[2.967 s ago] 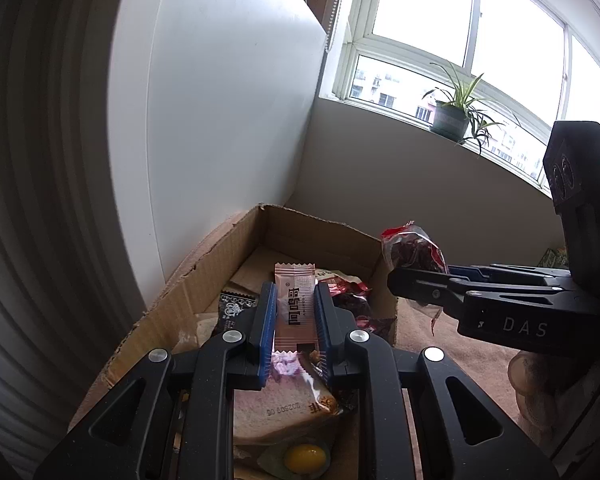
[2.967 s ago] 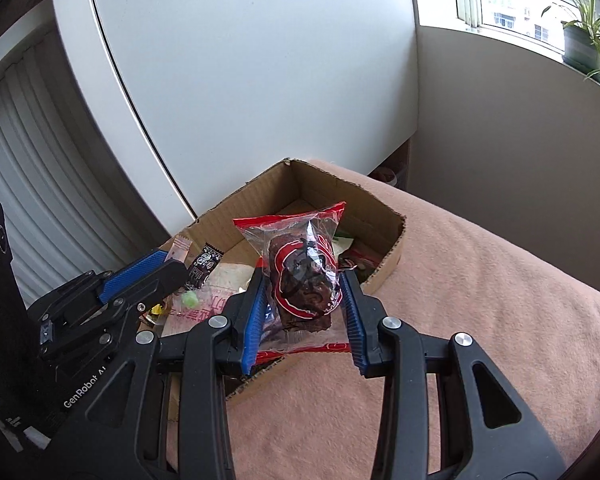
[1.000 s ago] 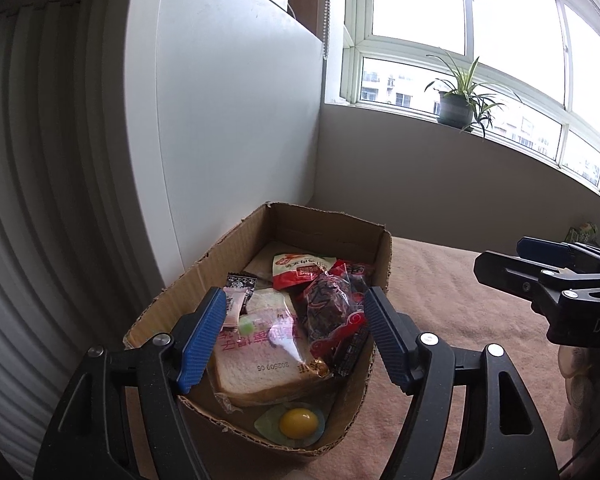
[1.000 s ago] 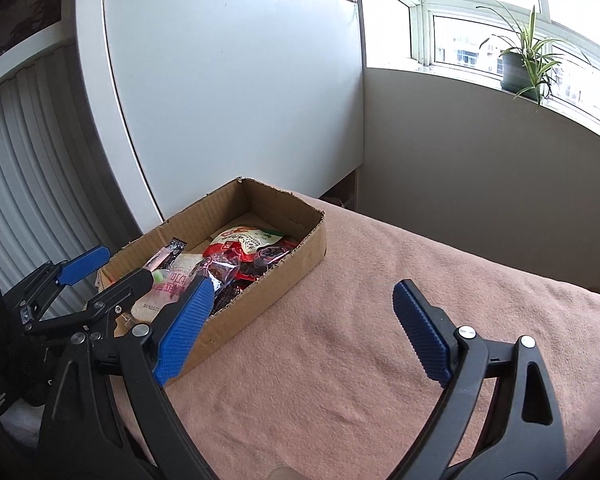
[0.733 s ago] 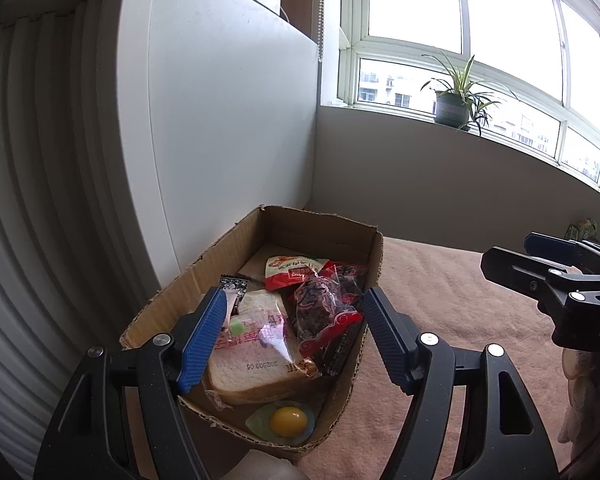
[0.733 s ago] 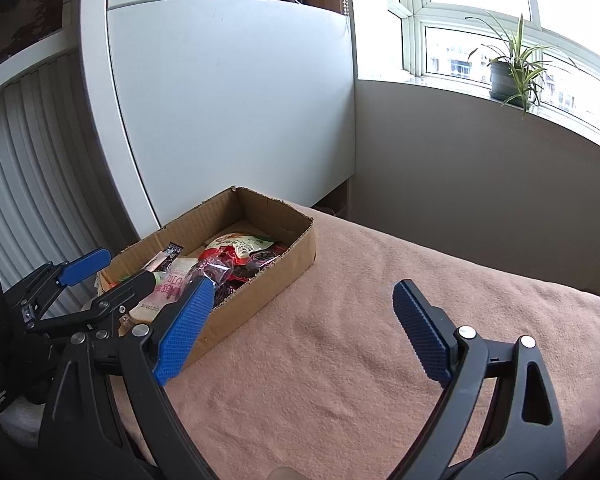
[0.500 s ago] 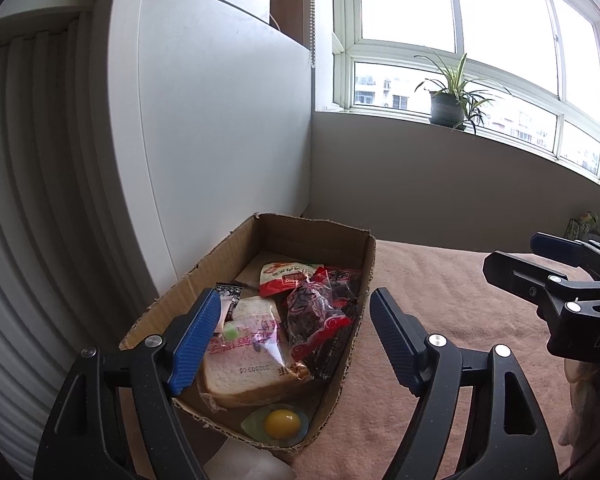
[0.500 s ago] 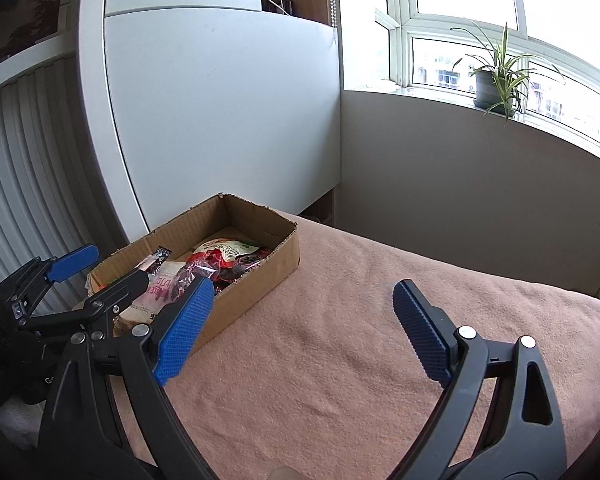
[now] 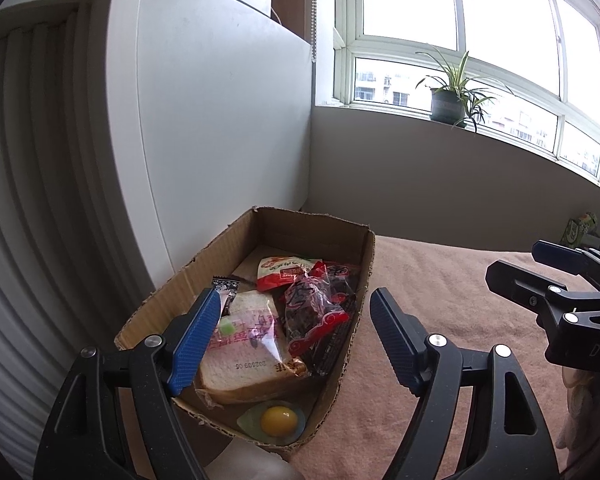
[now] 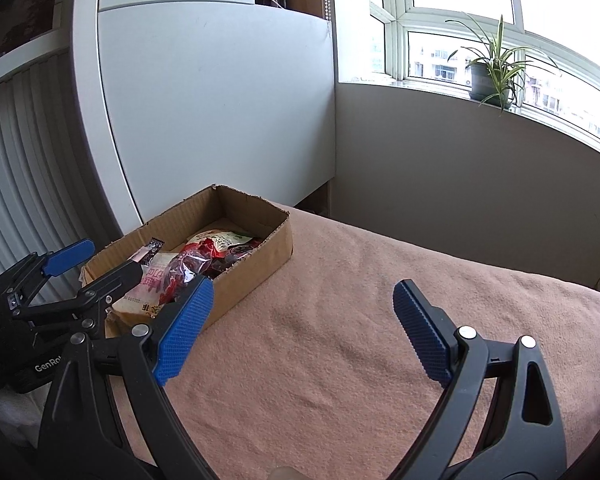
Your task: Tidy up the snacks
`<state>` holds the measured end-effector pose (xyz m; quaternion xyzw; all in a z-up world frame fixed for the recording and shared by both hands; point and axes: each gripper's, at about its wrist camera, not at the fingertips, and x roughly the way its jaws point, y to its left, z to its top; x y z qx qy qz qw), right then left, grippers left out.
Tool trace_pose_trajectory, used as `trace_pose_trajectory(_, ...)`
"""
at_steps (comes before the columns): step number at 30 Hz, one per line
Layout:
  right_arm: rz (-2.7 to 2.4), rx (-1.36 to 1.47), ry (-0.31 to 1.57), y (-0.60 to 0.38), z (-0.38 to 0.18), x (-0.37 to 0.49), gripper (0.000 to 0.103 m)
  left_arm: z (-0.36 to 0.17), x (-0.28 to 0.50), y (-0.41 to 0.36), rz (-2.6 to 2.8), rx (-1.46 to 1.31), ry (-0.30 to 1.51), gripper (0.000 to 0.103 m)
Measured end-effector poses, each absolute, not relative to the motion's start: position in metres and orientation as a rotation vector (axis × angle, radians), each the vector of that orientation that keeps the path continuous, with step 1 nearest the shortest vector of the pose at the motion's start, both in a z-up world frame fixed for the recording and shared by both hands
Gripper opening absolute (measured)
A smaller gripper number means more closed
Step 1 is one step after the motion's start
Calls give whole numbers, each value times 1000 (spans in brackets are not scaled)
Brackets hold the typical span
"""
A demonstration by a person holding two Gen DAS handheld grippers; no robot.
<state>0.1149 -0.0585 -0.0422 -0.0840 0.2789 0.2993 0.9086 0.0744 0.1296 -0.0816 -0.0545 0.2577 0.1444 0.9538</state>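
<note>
– Where did the snacks lie, and what did the tongs hold?

– All lay inside the open brown cardboard box (image 9: 362, 248) on the pink cloth-covered table (image 10: 340, 340). The left gripper (image 9: 292, 334) and right gripper (image 10: 300, 320) both gaped wide, empty.

– How would they handle?

– Light, I judged. The clear-wrapped sliced bread (image 9: 248, 354) looked soft and crushable; the crinkly red-and-clear packet (image 9: 314, 306) slippery, best pinched by its sealed edge.
</note>
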Motion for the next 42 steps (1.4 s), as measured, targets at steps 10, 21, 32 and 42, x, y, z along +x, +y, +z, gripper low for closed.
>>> trace_pose_trajectory(10,614,-172,577,-57,-43,114,93,-81,73,130,296,-115,524,77)
trace_pose_trajectory(21,613,-174,579,-55,-44,113,93,-81,72,129,297,-118,524,77)
trace_pose_trajectory(32,610,-179,587,-55,-45,114,93,-82,72,129,300,-121,525,77)
trace_pose_trajectory(42,609,-187,594,-55,-47,115,93,-83,72,127,297,-110,522,77)
